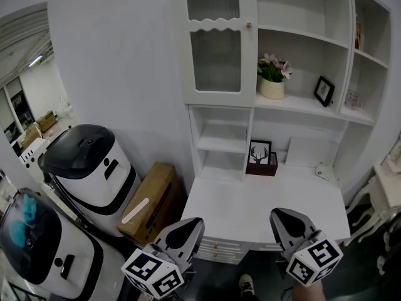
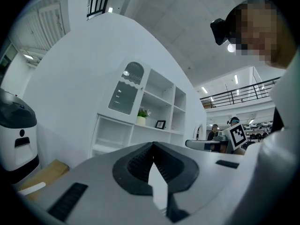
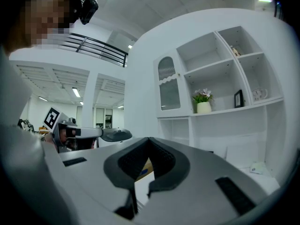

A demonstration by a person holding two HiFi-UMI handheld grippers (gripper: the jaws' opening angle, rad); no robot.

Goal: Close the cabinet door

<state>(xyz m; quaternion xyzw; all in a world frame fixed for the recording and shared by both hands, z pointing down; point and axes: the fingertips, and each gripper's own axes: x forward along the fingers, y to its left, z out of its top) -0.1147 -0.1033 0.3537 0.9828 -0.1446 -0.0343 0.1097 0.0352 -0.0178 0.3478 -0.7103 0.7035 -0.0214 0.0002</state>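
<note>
The white cabinet's glass-paned door (image 1: 216,42) with a small knob (image 1: 249,26) is at the upper left of the hutch; it looks flush with the cabinet front, also in the right gripper view (image 3: 168,86). My left gripper (image 1: 199,221) and right gripper (image 1: 276,215) hover side by side low before the desk's front edge, far below the door. Both are shut with nothing between the jaws, as the left gripper (image 2: 152,144) and right gripper (image 3: 149,139) show in their own views.
A flower pot (image 1: 272,80) and a picture frame (image 1: 324,91) stand on open shelves; a deer picture (image 1: 260,152) sits on the white desk (image 1: 263,209). Two white-and-black machines (image 1: 88,165) and a cardboard box (image 1: 150,202) stand at the left.
</note>
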